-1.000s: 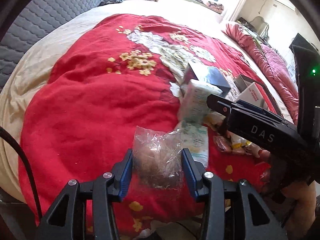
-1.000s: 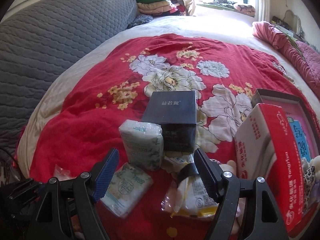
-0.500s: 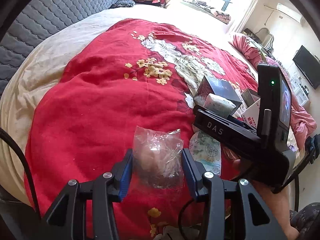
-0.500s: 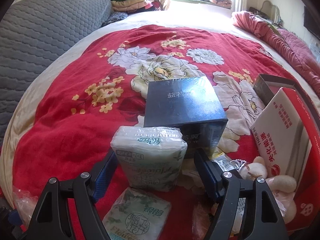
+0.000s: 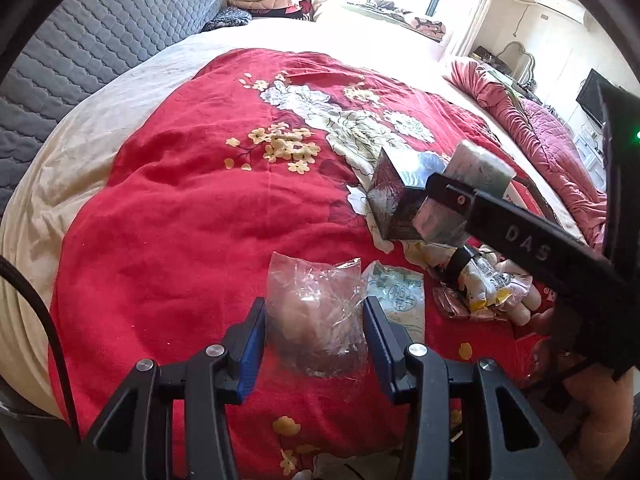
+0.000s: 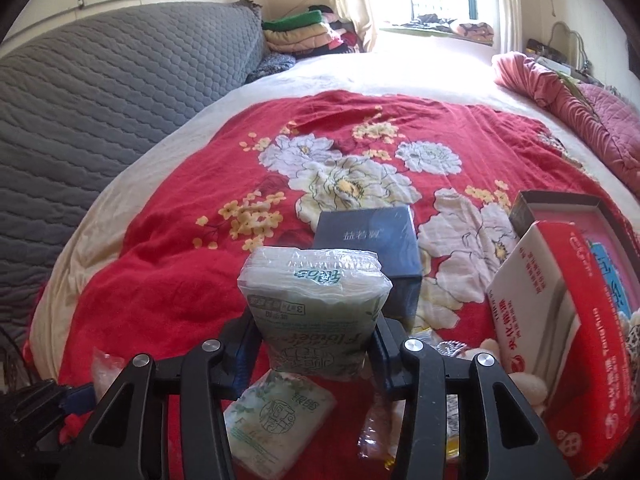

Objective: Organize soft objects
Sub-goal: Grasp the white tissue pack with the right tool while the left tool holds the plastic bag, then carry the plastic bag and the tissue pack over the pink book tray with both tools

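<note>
the left gripper [image 5: 316, 330] holds a crinkly clear bag [image 5: 316, 320] between its blue pads, low over the red quilt [image 5: 180, 220]. the right gripper [image 6: 316, 344] is closing on a green tissue pack [image 6: 314, 312]; its jaws pinch the lower half, and the pack appears raised off the quilt. a second tissue pack [image 6: 276, 420] lies flat just below it, beside loose wrappers. behind sits a dark box [image 6: 372, 248], and to the right a red box [image 6: 560, 320] leans at a tray [image 6: 556, 200]. the pack is soft and slick, so it may slide out if squeezed low. the bag's film could likewise slip, or the two grippers could collide.
</note>
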The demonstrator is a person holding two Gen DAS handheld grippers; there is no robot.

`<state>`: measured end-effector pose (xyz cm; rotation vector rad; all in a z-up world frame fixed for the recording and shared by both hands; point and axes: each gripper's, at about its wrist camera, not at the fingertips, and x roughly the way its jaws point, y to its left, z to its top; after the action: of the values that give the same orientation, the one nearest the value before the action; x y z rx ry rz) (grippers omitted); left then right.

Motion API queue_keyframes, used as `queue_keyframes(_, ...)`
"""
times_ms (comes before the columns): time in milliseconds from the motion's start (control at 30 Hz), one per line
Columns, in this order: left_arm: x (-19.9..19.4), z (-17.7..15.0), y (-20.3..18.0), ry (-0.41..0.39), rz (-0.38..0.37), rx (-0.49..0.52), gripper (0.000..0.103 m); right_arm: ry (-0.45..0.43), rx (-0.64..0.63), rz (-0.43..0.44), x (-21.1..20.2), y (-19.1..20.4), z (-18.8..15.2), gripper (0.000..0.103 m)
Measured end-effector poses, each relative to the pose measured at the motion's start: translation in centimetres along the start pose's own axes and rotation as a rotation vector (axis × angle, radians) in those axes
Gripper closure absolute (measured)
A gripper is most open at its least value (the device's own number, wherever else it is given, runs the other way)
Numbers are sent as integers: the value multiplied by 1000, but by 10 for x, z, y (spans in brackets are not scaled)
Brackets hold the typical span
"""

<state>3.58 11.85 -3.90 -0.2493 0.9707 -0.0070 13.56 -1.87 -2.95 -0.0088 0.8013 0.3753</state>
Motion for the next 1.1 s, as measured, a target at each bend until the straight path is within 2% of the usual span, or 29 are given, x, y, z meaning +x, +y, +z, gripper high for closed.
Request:
queue_keyframes(333, -26, 13, -66, -60, -35, 120, 56, -110, 19, -1, -91, -47, 21, 55)
queue_keyframes(733, -51, 38, -171, -108, -113, 271, 56, -159, 94, -91, -164, -126, 11, 55)
queue_keyframes(1100, -54, 47, -264, -122, -167, 404, 56, -236, 193, -196, -224, -206, -1, 55)
